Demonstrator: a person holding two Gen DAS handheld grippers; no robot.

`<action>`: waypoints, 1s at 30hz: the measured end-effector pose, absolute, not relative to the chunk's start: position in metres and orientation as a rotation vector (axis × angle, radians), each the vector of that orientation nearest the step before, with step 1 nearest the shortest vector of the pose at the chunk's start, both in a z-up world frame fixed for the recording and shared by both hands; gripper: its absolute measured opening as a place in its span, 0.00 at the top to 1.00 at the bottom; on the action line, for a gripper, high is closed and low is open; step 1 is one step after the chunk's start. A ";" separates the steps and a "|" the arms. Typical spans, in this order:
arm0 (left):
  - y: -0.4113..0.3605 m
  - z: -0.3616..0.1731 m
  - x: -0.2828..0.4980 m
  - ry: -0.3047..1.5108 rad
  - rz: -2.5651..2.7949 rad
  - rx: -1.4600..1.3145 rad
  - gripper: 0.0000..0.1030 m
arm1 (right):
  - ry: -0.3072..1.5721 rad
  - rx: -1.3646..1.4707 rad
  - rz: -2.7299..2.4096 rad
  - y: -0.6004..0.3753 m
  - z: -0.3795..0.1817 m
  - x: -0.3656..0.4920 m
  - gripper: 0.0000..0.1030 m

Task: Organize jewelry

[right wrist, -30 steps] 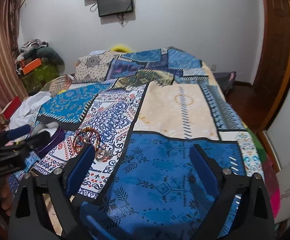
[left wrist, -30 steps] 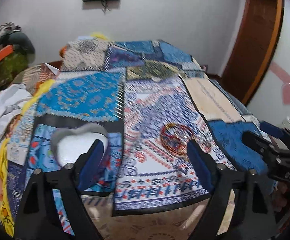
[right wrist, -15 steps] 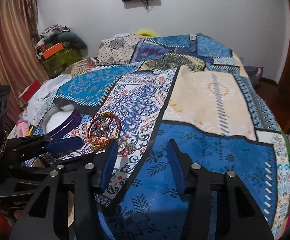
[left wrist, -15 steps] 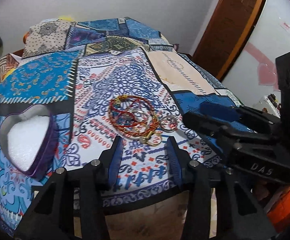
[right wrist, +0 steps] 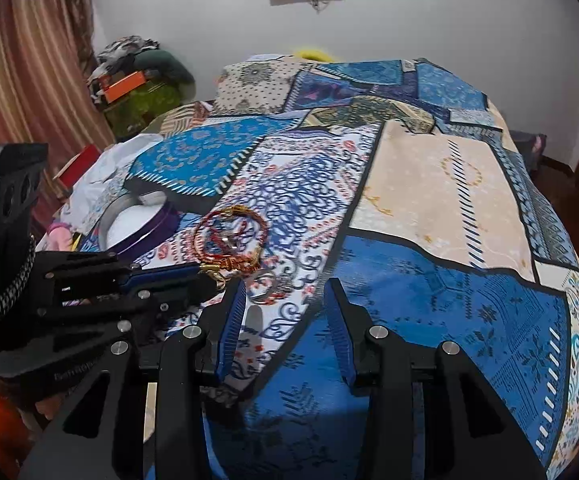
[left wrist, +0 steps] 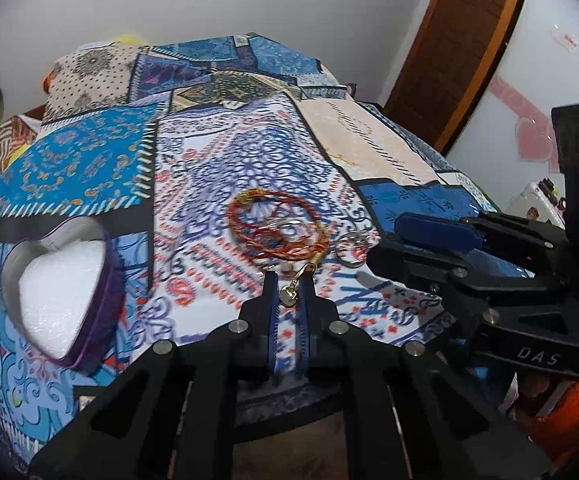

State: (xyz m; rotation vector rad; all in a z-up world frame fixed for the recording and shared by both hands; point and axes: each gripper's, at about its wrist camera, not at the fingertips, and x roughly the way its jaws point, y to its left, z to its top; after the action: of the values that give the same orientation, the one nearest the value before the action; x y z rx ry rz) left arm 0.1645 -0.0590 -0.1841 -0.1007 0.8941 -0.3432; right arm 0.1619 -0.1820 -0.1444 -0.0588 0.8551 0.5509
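Observation:
A pile of red and gold bangles (left wrist: 277,227) lies on the patterned bedspread (left wrist: 249,152); it also shows in the right wrist view (right wrist: 229,244). A gold pendant (left wrist: 289,295) trails from the pile toward me. My left gripper (left wrist: 288,280) has its jaws nearly closed around that pendant. A silver ring (left wrist: 353,245) lies right of the pile, also seen in the right wrist view (right wrist: 265,283). My right gripper (right wrist: 285,292) is open, just behind the ring. A purple heart-shaped box (left wrist: 61,280) with a white foam insert sits open at left.
Piled clothes and an orange box (right wrist: 129,80) sit by a curtain at the far left. A wooden door frame (left wrist: 457,60) stands at right. The bed's near edge runs under both grippers.
My left gripper moved forward and closed its jaws from wide open to nearly shut around the gold pendant. My right gripper narrowed a little and came closer to the ring.

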 end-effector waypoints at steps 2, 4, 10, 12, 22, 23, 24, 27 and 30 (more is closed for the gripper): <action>-0.051 -0.183 0.162 0.892 -0.327 -0.110 0.92 | 0.860 -0.075 0.570 -0.176 -0.146 0.160 0.64; -0.046 -0.182 0.158 0.890 -0.322 -0.119 0.92 | 0.866 -0.101 0.578 -0.168 -0.148 0.159 0.65; -0.037 -0.181 0.152 0.882 -0.319 -0.135 0.92 | 0.887 -0.139 0.565 -0.158 -0.154 0.162 0.74; -0.035 -0.180 0.151 0.877 -0.323 -0.146 0.92 | 0.891 -0.141 0.549 -0.157 -0.155 0.165 0.80; -0.029 -0.166 0.142 0.830 -0.322 -0.164 0.92 | 0.877 -0.135 0.498 -0.161 -0.149 0.159 0.95; -0.028 -0.165 0.140 0.824 -0.320 -0.166 0.92 | 0.875 -0.134 0.495 -0.161 -0.148 0.158 0.95; -0.027 -0.163 0.139 0.819 -0.317 -0.165 0.92 | 0.873 -0.134 0.495 -0.161 -0.146 0.157 0.95; -0.025 -0.158 0.134 0.805 -0.306 -0.165 0.92 | 0.871 -0.137 0.499 -0.161 -0.141 0.154 0.95; -0.022 -0.156 0.131 0.800 -0.304 -0.171 0.92 | 0.889 -0.134 0.484 -0.158 -0.140 0.154 0.93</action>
State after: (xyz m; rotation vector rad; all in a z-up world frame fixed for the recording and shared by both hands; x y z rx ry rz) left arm 0.1307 -0.0222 -0.1558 -0.1712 0.8000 -0.3043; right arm 0.1543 -0.1576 -0.1398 -0.1343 0.8889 0.4843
